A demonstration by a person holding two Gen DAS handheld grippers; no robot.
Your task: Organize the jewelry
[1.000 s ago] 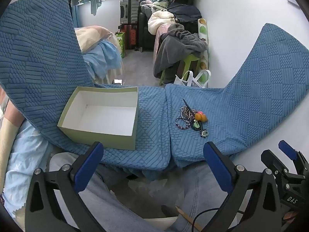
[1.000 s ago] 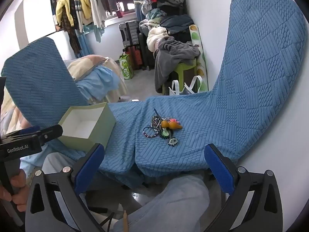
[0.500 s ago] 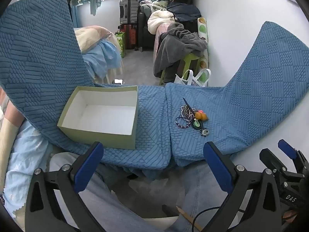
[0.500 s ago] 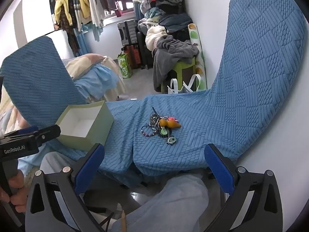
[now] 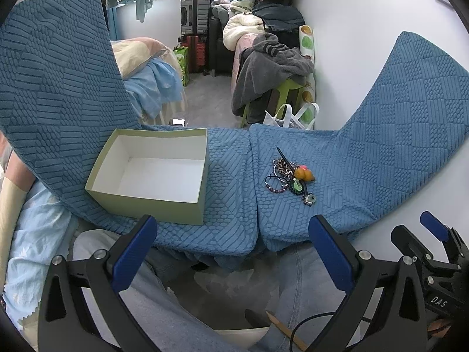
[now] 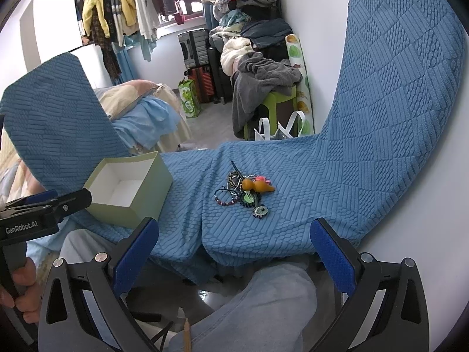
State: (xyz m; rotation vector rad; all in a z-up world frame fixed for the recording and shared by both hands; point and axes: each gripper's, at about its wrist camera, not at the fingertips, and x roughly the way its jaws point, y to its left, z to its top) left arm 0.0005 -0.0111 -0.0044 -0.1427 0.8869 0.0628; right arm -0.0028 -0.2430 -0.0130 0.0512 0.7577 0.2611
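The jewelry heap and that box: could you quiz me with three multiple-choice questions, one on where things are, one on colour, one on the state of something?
1. Where does the jewelry pile lie?
A. Inside the box
B. On the blue cushion, right of the box
C. On the floor

2. What colour is the box outside?
A. Pale green
B. Red
C. Black

3. How is the left gripper?
A. Shut on a bracelet
B. Open, holding nothing
C. Shut on the box

Answers: 1 B, the heap rests on the blue cushion apart from the box. 2 A, its outer walls are pale green, the inside white. 3 B, its blue fingers stand wide apart with nothing between them.
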